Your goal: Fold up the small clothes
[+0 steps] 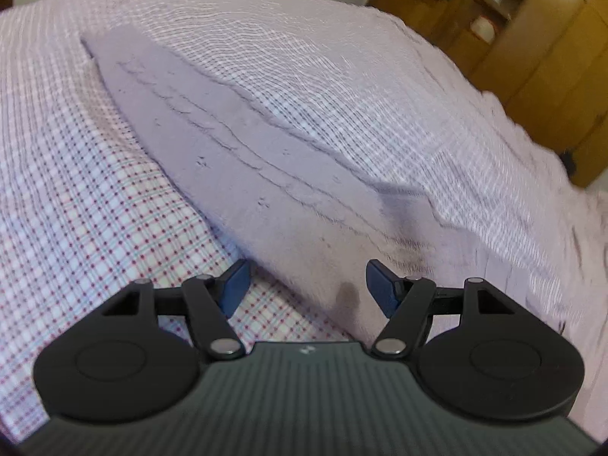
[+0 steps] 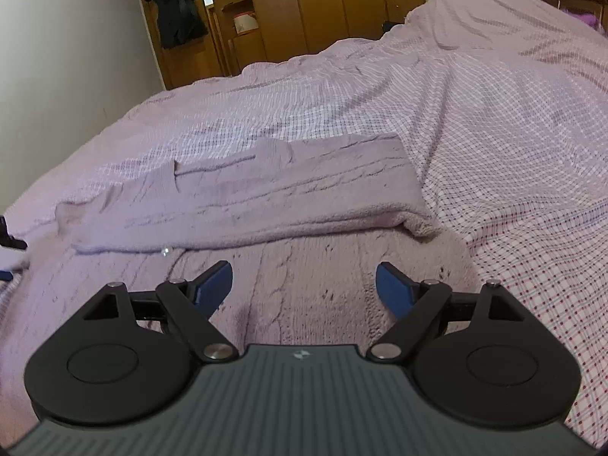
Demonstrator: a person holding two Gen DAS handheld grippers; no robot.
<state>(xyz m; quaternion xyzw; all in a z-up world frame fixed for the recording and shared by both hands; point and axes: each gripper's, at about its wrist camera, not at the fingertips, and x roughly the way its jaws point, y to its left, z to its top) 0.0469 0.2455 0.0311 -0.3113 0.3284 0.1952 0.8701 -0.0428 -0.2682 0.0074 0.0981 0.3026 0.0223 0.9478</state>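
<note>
A lilac cable-knit garment [image 1: 235, 144] lies flat on the checked bedsheet [image 1: 76, 205], stretching away as a long strip in the left wrist view. My left gripper [image 1: 307, 289] hovers over its near end, open, with nothing between the blue pads. In the right wrist view the same knit [image 2: 288, 193] shows a folded-over part lying across a lower layer, with a small shiny button [image 2: 165, 252] at the fold's edge. My right gripper [image 2: 304, 287] stands open wide above the lower layer, holding nothing. A bit of the left gripper shows at that view's left edge.
The checked bedsheet [image 2: 513, 144] covers the whole bed and is rumpled toward the far side. Wooden wardrobes [image 2: 326, 3] and a dark garment hanging [image 2: 176, 11] stand beyond the bed. A white wall [image 2: 64, 38] is on the left.
</note>
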